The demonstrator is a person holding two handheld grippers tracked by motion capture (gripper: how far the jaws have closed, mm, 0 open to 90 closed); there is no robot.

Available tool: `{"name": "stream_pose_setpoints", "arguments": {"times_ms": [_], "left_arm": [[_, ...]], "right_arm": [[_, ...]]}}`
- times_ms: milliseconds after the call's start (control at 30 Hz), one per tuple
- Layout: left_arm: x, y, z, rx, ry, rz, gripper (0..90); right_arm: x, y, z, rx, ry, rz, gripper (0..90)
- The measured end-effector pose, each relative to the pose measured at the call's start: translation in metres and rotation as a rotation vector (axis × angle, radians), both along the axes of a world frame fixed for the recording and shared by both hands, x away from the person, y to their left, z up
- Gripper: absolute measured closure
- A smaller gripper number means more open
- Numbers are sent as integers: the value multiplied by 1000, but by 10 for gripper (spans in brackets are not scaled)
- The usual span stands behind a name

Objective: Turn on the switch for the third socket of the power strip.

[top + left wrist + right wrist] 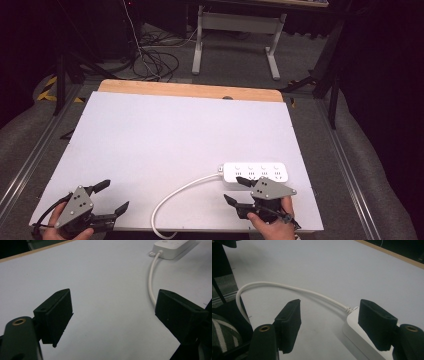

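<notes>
White power strip (256, 172) lying flat on the white table (165, 140), toward its near right corner, cord (180, 192) looping off the near edge. From the high view: right gripper (234, 190) hovering just short of the strip, left gripper (112, 196) well apart to the strip's left, both hands low at the table's near edge. From the right gripper view: jaws spread, nothing clasped, one jaw over the strip's cord end. From the left gripper view: jaws released above bare tabletop.
</notes>
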State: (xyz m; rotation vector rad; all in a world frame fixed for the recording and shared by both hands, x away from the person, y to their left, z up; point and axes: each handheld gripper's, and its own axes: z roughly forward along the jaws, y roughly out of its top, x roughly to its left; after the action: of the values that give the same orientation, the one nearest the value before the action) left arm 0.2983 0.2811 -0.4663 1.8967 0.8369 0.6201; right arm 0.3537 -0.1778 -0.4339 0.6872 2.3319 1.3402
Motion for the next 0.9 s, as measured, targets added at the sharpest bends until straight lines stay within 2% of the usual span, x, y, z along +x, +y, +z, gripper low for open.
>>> {"name": "stream_pose_setpoints", "arguments": {"times_ms": [333,600,767,900], "left_arm": [[0,0,0,8,-2,1,152],[0,-1,0,12,3,-1,152],[0,-1,0,19,3,-2,152],[0,-1,0,19,4,-3,152]], "right_arm": [[3,2,18,-8,-22,6,355],[10,0,27,-18,-19,-3,355],[13,-3,35,-6,-25,-15,356],[17,-5,37,-7,-11,-31,373]]}}
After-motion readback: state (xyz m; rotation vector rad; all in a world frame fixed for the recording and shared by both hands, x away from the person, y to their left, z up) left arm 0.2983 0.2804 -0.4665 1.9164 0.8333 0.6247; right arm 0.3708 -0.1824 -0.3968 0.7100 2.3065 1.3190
